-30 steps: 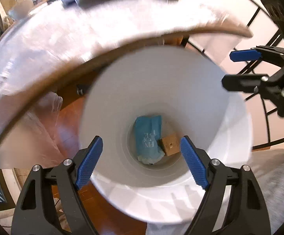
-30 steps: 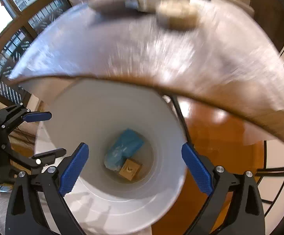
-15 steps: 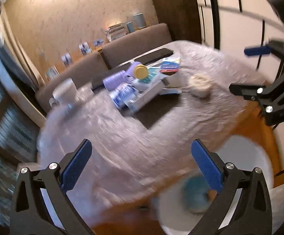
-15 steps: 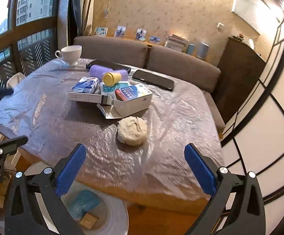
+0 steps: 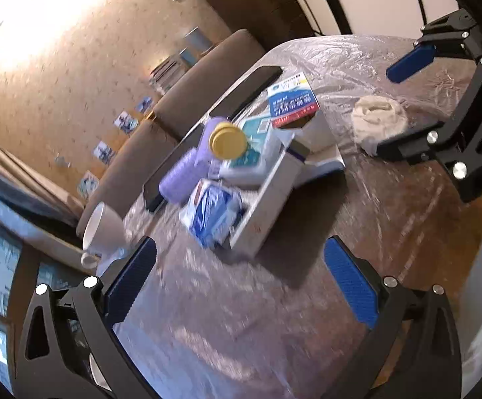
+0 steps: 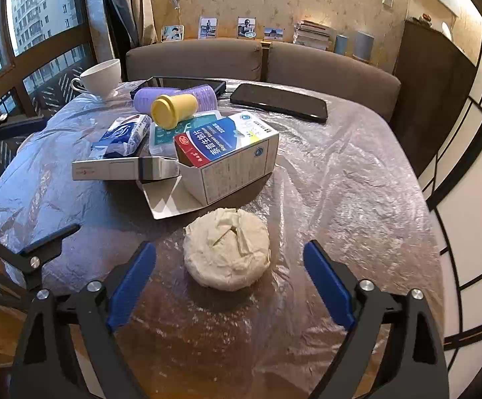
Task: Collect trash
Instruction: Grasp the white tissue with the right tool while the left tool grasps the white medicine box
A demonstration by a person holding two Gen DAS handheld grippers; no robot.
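Right gripper [image 6: 229, 282], jaws narrowing but still spread and empty, lines up on the crumpled white paper wad [image 6: 226, 248], which could skid across the plastic-covered tabletop [image 6: 357, 179] if pinched off-centre.

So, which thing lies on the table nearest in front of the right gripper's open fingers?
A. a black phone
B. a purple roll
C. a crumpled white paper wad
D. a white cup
C: in the right wrist view the crumpled white paper wad lies just ahead of the right gripper, untouched by its open fingers; the other things lie farther back.
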